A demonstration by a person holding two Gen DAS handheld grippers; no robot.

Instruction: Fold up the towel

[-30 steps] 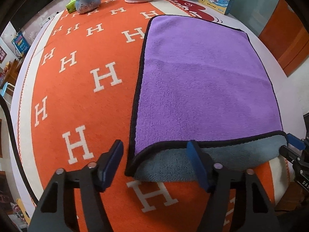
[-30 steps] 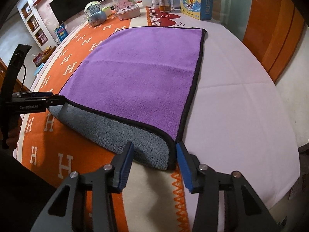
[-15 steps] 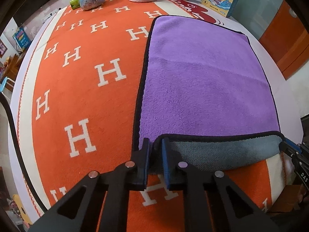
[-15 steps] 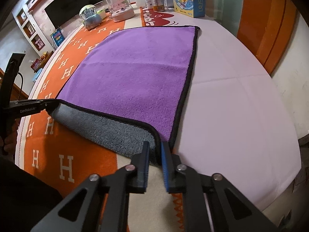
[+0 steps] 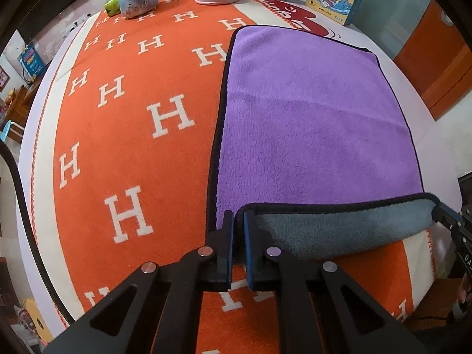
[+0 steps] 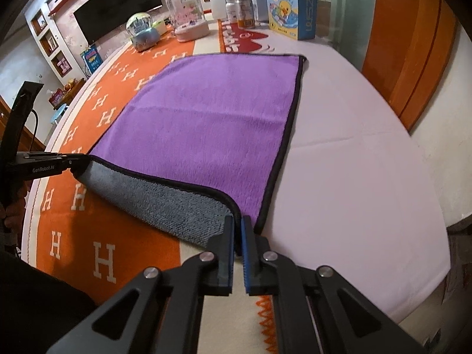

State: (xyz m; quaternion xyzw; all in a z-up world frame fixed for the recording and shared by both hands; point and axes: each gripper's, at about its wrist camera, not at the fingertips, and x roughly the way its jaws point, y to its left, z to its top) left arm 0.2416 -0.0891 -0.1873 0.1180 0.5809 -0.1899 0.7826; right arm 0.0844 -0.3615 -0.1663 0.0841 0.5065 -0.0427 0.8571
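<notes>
1. The purple towel lies flat on the tabletop, near edge lifted, grey underside showing
2. Left hand-held gripper pinches its near-left corner
3. Right hand-held gripper pinches the near-right corner

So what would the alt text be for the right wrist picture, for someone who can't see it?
Right gripper clamps the near corner of a purple towel, lifting its edge to show the grey underside; the left gripper holds the other near corner. The towel lies on an orange H-patterned cloth.
</notes>
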